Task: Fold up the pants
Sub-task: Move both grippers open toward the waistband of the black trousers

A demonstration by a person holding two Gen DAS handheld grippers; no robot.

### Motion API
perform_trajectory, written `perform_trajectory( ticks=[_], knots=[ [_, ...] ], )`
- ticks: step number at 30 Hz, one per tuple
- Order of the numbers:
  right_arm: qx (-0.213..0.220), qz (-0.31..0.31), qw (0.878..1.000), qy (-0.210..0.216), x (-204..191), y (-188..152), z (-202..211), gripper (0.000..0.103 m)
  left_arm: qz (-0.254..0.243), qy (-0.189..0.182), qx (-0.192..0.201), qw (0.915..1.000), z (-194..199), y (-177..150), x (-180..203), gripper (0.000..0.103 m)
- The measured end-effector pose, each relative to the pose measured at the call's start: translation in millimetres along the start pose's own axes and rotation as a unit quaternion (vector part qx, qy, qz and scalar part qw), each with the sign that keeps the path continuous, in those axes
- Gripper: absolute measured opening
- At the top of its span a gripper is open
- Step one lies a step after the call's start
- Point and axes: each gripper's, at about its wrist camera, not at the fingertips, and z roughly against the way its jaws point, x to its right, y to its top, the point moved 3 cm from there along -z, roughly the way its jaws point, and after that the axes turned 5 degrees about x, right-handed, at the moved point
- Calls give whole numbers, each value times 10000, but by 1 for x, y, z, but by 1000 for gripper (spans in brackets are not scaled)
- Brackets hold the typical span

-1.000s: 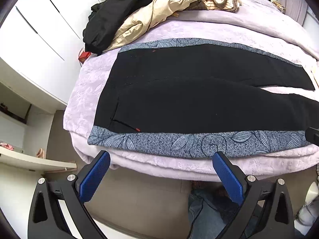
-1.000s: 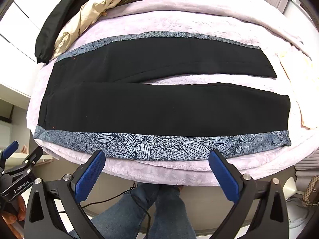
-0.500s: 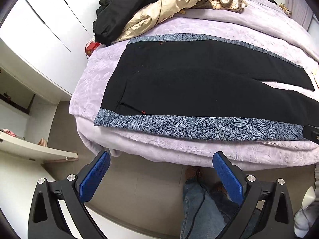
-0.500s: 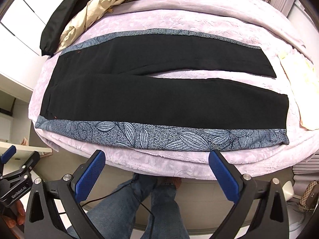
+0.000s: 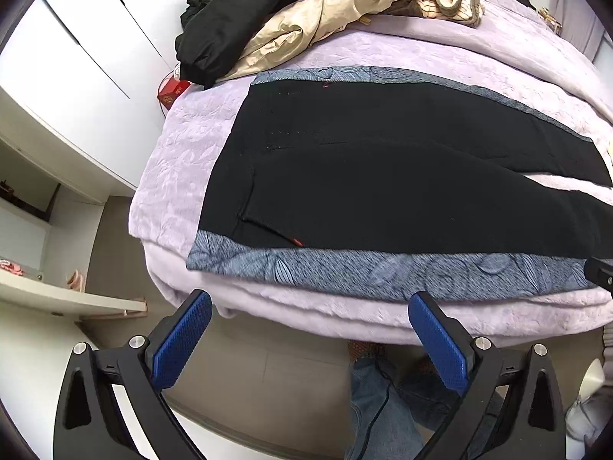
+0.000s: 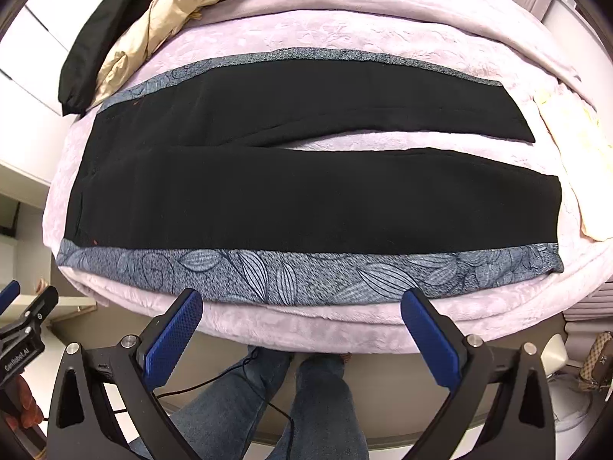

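Note:
Black pants with grey-blue leaf-patterned side stripes lie flat across a lilac bed, waist to the left, both legs spread apart toward the right. In the left wrist view the waist end of the pants fills the middle. My left gripper hovers open just in front of the near patterned stripe by the waist, holding nothing. My right gripper is open too, empty, poised over the near stripe around mid-leg. Neither touches the cloth.
A heap of clothes, a black jacket and a beige coat, lies at the bed's far left. White wardrobe doors stand left. A pale cloth lies by the leg ends. The person's jeans-clad legs stand below the bed edge.
Both grippers drew back from the bed half a second ago and have now come closer and lower toward the near stripe. The pants have not moved.

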Motion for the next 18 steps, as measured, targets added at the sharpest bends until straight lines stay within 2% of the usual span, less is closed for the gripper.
perform_trajectory(
  ticks=[6, 18],
  knots=[
    [-108, -227, 9996, -107, -4, 6, -13, 103, -126, -89, -63, 9999, -18, 12, -7, 103],
    [-227, -194, 9991, -293, -13, 12, -20, 103, -59, -304, -264, 9992, -36, 18, -13, 103]
  ],
)
